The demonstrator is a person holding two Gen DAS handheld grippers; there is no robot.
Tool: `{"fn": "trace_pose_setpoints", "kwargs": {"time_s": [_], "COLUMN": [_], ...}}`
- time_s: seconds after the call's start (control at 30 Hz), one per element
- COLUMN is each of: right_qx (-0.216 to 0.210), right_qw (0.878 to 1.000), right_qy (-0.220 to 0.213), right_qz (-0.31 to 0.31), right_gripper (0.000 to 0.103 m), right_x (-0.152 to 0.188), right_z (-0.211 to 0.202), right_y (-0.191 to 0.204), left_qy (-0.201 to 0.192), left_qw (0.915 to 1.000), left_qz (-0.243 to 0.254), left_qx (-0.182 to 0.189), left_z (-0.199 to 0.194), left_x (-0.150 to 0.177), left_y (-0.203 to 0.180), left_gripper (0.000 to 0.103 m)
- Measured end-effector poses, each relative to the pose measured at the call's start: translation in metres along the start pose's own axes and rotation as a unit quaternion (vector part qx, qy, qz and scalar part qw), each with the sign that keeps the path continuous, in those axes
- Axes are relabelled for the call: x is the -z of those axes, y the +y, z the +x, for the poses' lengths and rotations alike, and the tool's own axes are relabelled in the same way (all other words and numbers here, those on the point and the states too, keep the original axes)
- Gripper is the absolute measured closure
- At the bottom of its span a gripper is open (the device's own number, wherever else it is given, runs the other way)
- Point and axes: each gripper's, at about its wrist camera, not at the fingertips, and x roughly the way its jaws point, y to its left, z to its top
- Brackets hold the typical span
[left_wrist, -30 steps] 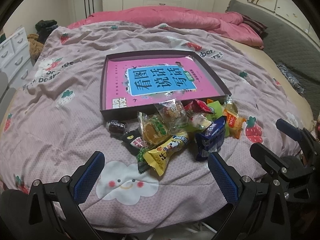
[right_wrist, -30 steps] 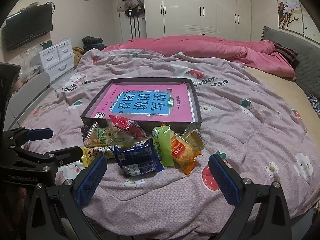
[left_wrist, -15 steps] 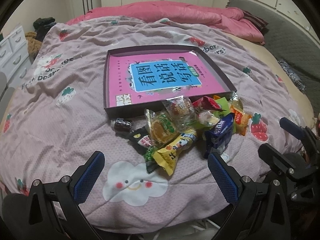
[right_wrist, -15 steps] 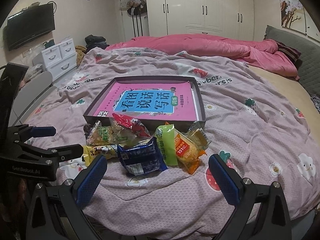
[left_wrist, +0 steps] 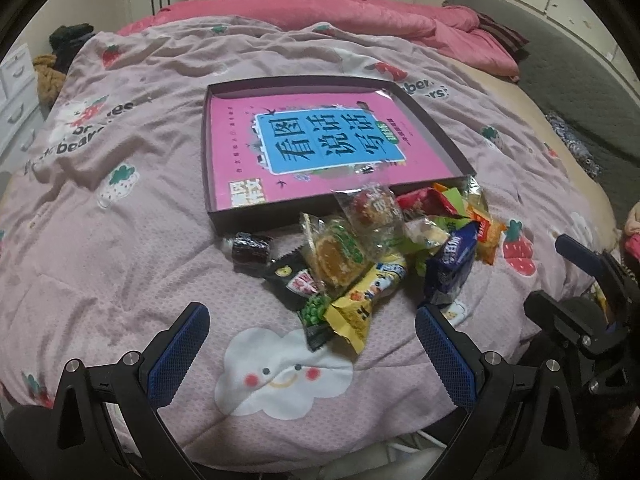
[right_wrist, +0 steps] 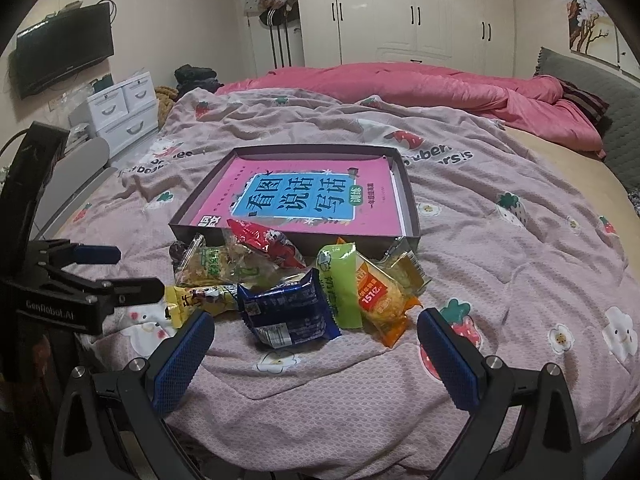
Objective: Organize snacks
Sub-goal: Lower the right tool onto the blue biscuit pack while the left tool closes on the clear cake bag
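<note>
Heaped on the pink quilt (left_wrist: 120, 264): a pile of snacks (left_wrist: 360, 256), pressed against the near wall of a shallow dark box (left_wrist: 248, 222). Inside the box, flat, a pink book (left_wrist: 320, 144), title running crosswise. Yellow packet (left_wrist: 360, 300) pointing long-end toward the left tongs (left_wrist: 312, 344); blue packet (right_wrist: 286, 310) nearest the right tongs (right_wrist: 314, 346), orange packet (right_wrist: 380, 300) just beside. Both tongs spread wide, empty, hovering short of the pile. Behind: pink duvet (right_wrist: 400, 80), wardrobe (right_wrist: 400, 12).
</note>
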Motion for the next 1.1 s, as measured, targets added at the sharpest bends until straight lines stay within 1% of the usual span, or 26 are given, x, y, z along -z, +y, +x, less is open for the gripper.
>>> {"fn": "trace_pose_setpoints", "kwargs": {"time_s": [0.13, 0.33, 0.53, 0.7, 0.8, 0.93, 1.1], "right_qx": [-0.005, -0.012, -0.017, -0.007, -0.008, 0.004, 0.011], "right_qw": [1.0, 1.0, 0.999, 0.998, 0.997, 0.996, 0.996], "right_qy": [0.009, 0.02, 0.04, 0.053, 0.057, 0.057, 0.054], "right_qz": [-0.006, -0.009, -0.021, -0.034, -0.045, -0.063, -0.065], "right_gripper": [0.001, 0.001, 0.001, 0.001, 0.001, 0.001, 0.001], "right_x": [0.0, 0.001, 0.002, 0.001, 0.001, 0.001, 0.0], "right_z": [0.005, 0.013, 0.03, 0.048, 0.056, 0.064, 0.067], "right_y": [0.002, 0.003, 0.01, 0.015, 0.019, 0.024, 0.022], "left_qy": [0.008, 0.003, 0.011, 0.018, 0.022, 0.023, 0.026], "left_qw": [1.0, 0.9999, 0.9998, 0.9996, 0.9996, 0.9996, 0.9996], "left_qz": [-0.005, 0.002, 0.001, -0.002, -0.002, 0.005, 0.007], "left_qx": [0.001, 0.013, 0.018, 0.022, 0.017, 0.014, 0.01], "left_z": [0.002, 0.001, 0.011, 0.022, 0.027, 0.035, 0.043], "left_x": [-0.001, -0.004, -0.011, -0.017, -0.02, -0.026, -0.031], "left_y": [0.004, 0.001, 0.001, 0.004, 0.005, 0.005, 0.004], "left_gripper": [0.001, 0.001, 0.001, 0.001, 0.001, 0.001, 0.001]}}
